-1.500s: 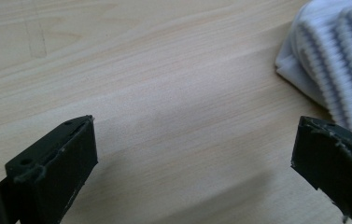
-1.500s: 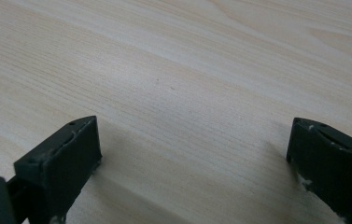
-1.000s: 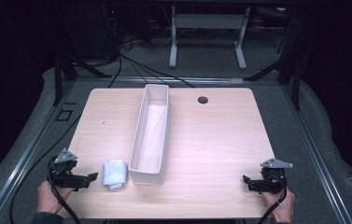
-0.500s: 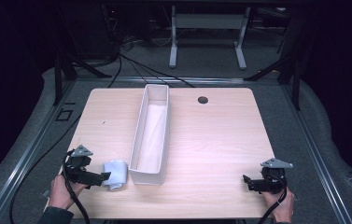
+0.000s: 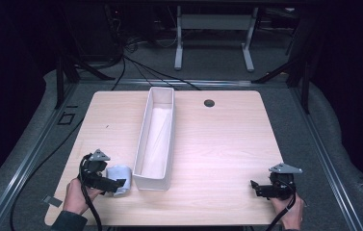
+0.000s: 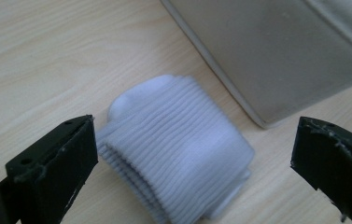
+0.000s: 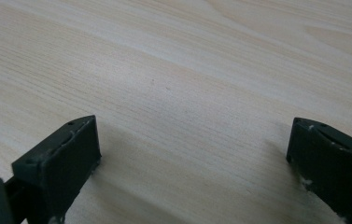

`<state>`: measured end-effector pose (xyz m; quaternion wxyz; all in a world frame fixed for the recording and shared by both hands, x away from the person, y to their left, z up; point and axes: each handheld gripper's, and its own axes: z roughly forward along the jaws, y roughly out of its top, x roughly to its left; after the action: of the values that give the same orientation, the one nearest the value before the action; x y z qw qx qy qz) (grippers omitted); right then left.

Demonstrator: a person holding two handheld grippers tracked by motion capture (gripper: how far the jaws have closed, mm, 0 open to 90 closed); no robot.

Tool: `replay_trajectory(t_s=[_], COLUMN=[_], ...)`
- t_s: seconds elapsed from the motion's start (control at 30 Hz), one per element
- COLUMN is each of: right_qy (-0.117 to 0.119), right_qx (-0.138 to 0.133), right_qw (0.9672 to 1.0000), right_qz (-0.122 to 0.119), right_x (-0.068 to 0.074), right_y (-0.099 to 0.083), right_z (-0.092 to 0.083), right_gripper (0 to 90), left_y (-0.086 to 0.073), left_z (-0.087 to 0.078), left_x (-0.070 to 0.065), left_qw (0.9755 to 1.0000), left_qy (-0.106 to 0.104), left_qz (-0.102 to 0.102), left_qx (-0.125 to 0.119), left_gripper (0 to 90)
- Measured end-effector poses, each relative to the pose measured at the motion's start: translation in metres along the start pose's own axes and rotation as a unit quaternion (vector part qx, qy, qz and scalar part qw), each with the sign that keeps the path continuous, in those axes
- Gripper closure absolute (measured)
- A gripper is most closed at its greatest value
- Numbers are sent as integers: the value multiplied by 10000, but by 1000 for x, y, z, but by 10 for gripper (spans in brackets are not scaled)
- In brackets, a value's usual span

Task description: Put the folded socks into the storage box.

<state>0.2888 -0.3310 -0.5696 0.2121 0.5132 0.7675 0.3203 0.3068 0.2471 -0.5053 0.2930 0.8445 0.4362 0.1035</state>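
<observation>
A rolled pale-blue ribbed sock point(image 5: 120, 179) point(image 6: 173, 144) lies on the wooden table just left of the near end of a long white bin point(image 5: 157, 137) point(image 6: 276, 51). My left gripper point(image 5: 113, 184) point(image 6: 192, 172) is open and right at the sock, its jaws standing on either side of it without squeezing. At the table's near right corner my right gripper point(image 5: 257, 186) point(image 7: 192, 172) is open just above bare wood, with nothing between its jaws.
The white bin runs lengthwise down the middle-left of the table point(image 5: 217, 144) and looks hollow inside. A round cable hole point(image 5: 209, 103) sits at the back. Cables trail off the left edge onto the dark floor.
My left gripper has moved right, from the table's left edge up to the sock, so its jaws now flank it. The right gripper has stayed put.
</observation>
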Motion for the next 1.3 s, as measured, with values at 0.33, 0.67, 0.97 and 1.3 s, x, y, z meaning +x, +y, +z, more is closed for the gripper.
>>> replay_trajectory(t_s=[0.33,0.67,0.97,1.3], right_qy=[-2,-50,-23,-39], right_qx=[-2,-13,22,9], right_qw=[10000,10000,10000,10000], right_qz=[-1,13,5,-9], right_x=[0,0,0,-1], right_y=[0,0,0,0], right_z=[0,0,-1,-1], right_gripper=[23,25,33,43], left_y=[-6,-10,-10,-12], left_z=[24,32,31,29], left_x=[0,-4,-1,6], left_qw=[9994,9991,9987,9974], left_qy=[83,11,-242,-487], left_qz=[98,86,-99,-321], left_qx=[330,414,427,414], left_gripper=[125,249,426,613])
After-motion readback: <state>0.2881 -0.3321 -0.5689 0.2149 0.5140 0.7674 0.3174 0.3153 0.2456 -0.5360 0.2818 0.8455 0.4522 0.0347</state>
